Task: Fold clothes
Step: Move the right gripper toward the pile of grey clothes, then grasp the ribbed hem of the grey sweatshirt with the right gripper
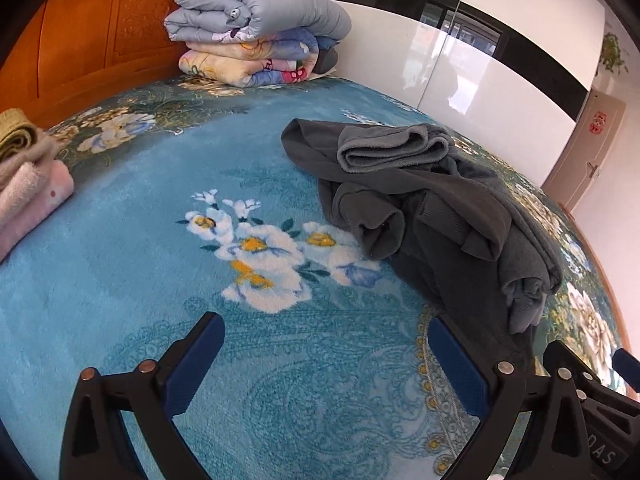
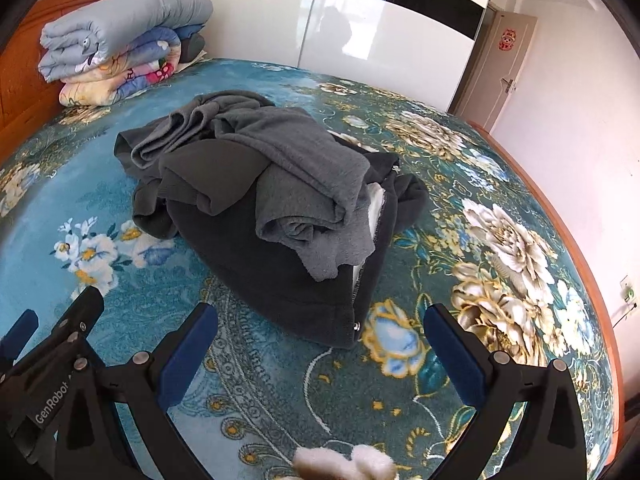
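Lying crumpled at frame centre on the floral bedspread (image 2: 500,184): dark grey garment (image 2: 264,216), layers tangled. Left gripper (image 1: 326,354) and right gripper (image 2: 320,344) both spread wide, holding nothing. Risk: pinching several layers together, dragging the heap instead of spreading it.

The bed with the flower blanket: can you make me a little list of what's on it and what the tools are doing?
surface: blue floral plush blanket
to fold: crumpled dark grey fleece clothes, heaped in one pile
by headboard: stack of folded quilts, pale blue on top
left edge: small pile of folded pink and beige clothes
left tool: open, holding nothing
right tool: open, holding nothing
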